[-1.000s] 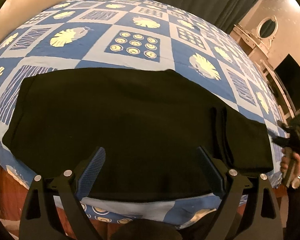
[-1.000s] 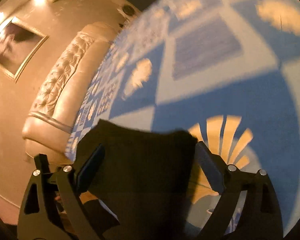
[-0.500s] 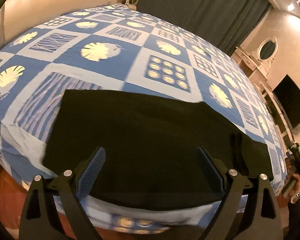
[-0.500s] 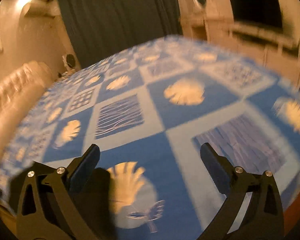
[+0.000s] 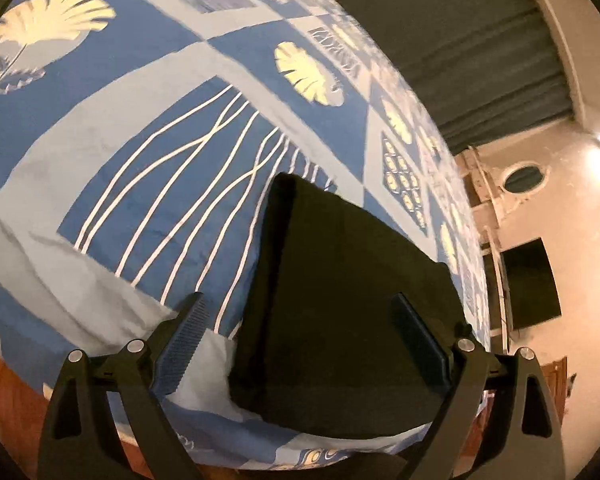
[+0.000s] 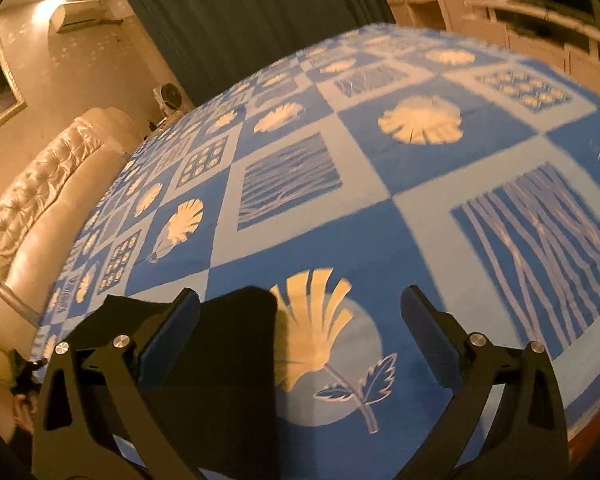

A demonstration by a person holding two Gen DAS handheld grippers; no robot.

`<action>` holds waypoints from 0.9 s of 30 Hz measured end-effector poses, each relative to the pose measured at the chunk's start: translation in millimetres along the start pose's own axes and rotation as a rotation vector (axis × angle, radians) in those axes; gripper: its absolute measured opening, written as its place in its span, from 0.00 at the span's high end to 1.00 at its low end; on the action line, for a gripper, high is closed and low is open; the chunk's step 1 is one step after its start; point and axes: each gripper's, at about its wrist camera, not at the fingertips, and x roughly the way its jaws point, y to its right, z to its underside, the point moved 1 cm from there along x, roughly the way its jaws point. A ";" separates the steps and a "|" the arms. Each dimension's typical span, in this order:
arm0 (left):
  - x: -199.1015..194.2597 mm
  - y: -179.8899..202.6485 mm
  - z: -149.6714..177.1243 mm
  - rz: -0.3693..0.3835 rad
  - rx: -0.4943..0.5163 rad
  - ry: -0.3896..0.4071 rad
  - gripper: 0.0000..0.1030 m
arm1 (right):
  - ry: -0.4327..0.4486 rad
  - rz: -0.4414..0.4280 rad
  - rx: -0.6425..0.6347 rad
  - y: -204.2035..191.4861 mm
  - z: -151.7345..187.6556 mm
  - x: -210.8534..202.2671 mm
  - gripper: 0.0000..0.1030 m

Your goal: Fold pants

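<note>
We note the pants (image 5: 340,300) lying flat, seemingly part-folded, at the bed's (image 5: 120,140) near edge, both hand-held grippers, left (image 5: 300,344) and right (image 6: 300,340), open and empty; further folds likely remain.

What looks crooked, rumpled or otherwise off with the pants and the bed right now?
Nothing much stands out. The black pants lie flat and folded near the edge of the blue patterned bedspread, with straight edges. The only untidy spot is some rumpling in the bedspread beside the pants' near corner, by the left gripper. Both grippers hold nothing.
</note>
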 end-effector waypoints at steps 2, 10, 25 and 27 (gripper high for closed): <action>1.2 -1.1 3.4 0.021 0.016 -0.003 0.12 | -0.027 -0.009 0.017 2.3 3.1 6.5 0.02; 18.4 6.7 16.1 0.198 0.000 -0.088 0.12 | -0.089 -0.028 0.019 2.0 11.1 20.2 0.02; -5.6 14.1 15.6 0.139 -0.153 0.001 0.87 | -0.089 -0.077 0.027 -4.9 8.2 15.1 0.02; -18.8 38.7 11.8 0.188 -0.118 0.027 0.87 | -0.082 -0.080 0.034 -4.3 6.2 13.1 0.02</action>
